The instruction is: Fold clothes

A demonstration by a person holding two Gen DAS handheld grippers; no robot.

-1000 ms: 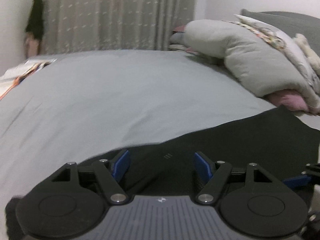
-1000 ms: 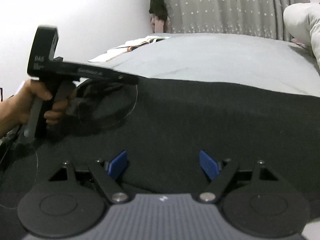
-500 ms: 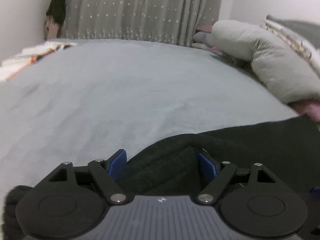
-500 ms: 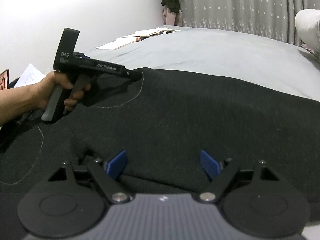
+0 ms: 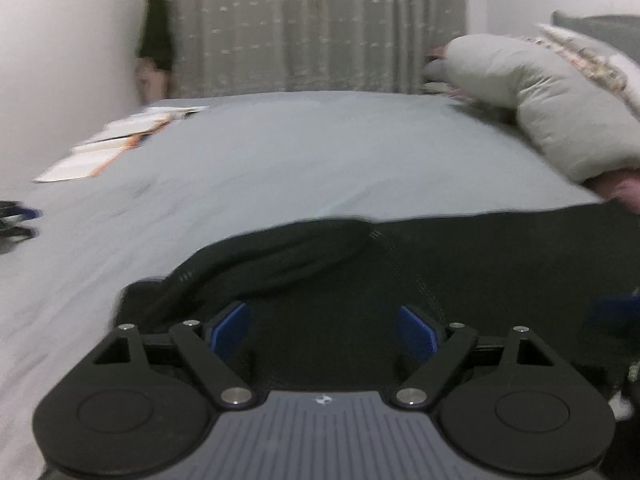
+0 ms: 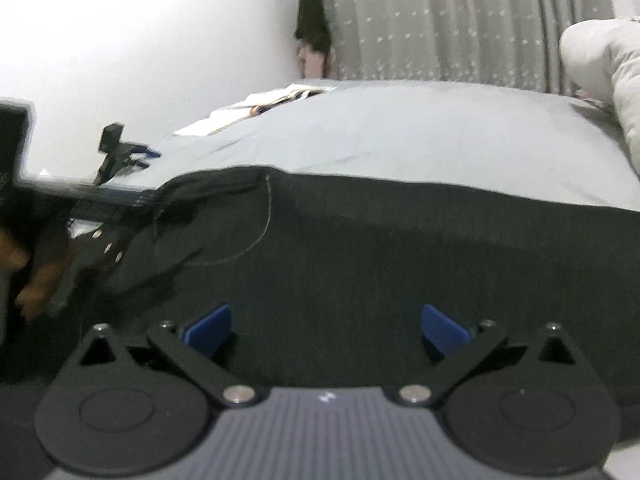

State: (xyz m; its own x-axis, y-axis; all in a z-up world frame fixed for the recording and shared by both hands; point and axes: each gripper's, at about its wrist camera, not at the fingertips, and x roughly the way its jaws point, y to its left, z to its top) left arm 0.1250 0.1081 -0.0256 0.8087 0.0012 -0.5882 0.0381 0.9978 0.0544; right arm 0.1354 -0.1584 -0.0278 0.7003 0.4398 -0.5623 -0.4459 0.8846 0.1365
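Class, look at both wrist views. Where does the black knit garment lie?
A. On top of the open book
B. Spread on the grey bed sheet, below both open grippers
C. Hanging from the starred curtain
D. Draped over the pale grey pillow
B: the black knit garment is spread on the grey bed sheet, under the open left gripper and the open right gripper, apart from the pale grey pillow.

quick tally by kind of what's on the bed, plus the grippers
black garment: 1
grey-white pillows or bedding, piled: 1 pile
open books or papers: 1 cluster, blurred
grippers: 2, left gripper, right gripper
total: 5
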